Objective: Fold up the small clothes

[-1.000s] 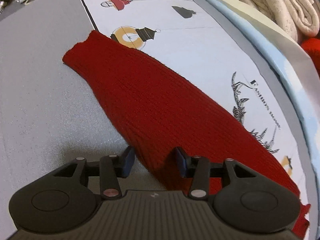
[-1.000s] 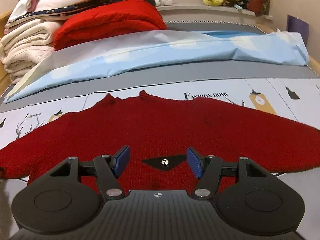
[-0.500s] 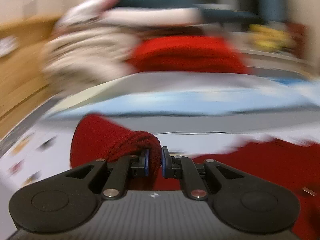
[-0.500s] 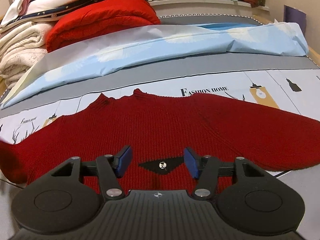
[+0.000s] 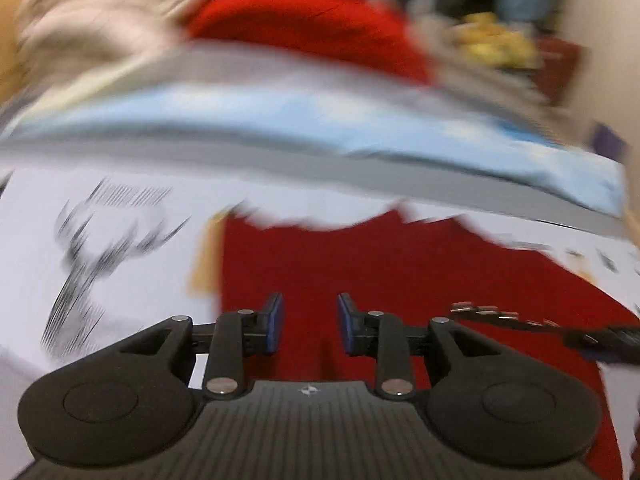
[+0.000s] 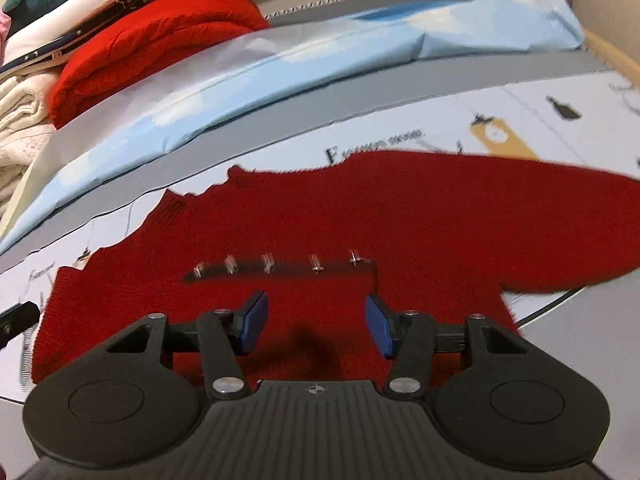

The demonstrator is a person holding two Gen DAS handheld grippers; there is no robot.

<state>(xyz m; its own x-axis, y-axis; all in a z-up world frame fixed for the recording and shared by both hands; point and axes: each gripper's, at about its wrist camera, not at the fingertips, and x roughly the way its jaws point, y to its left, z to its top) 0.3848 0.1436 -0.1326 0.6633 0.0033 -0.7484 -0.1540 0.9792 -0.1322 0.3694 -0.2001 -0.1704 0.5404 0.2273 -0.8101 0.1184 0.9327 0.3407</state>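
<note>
Lying flat on the white printed bed sheet (image 6: 532, 98), the dark red knitted sweater (image 6: 400, 216) is the reference item, its left sleeve seemingly folded in, though blur in the left wrist view limits certainty. Beyond the sweater's collar lies a long pale blue pillowcase (image 6: 280, 60); further beyond, a bright red folded knit (image 6: 152, 40) tops the stacked linens. The right gripper (image 6: 316, 322) hovers above the sweater's lower body, jaws apart, nothing between. The left gripper (image 5: 310, 322), over the sweater's left part, is opening, jaws empty.
</note>
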